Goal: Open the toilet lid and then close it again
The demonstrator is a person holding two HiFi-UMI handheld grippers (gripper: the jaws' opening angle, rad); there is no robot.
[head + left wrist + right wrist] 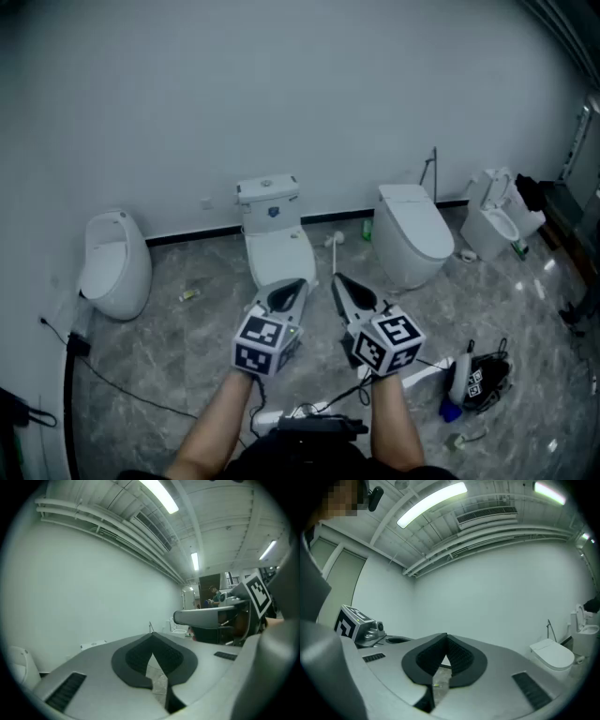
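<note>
**Mia:** Where is the toilet [278, 246] with the lid?

**Ben:** In the middle, with its back tank [267, 201] right against the wall [234, 94]. Its lid [280, 255] is down flat.

**Mia:** What are the two tools doing?

**Ben:** The left gripper [289, 286] [152, 637] has its jaws pressed together, with nothing between them. The right gripper [339, 281] [446, 637] is the same, tips together and empty. Both point about level at the wall.

**Mia:** Are they on the lid?

**Ben:** No. The left tip shows over the toilet's front edge from above. The right tip is just beside it, over bare floor [187, 347].

**Mia:** Is there room to move?

**Ben:** Yes, on both sides. A urinal [114, 264] sits well apart on the left. Another toilet [412, 232] sits on the right, with a gap of floor between the two. A small green bottle [367, 229] stands in that gap, near the wall.

**Mia:** Anything near the feet?

**Ben:** A black cable [122, 390] runs along the floor on the left. A black and white bundle [478, 380] lies on the right.
</note>
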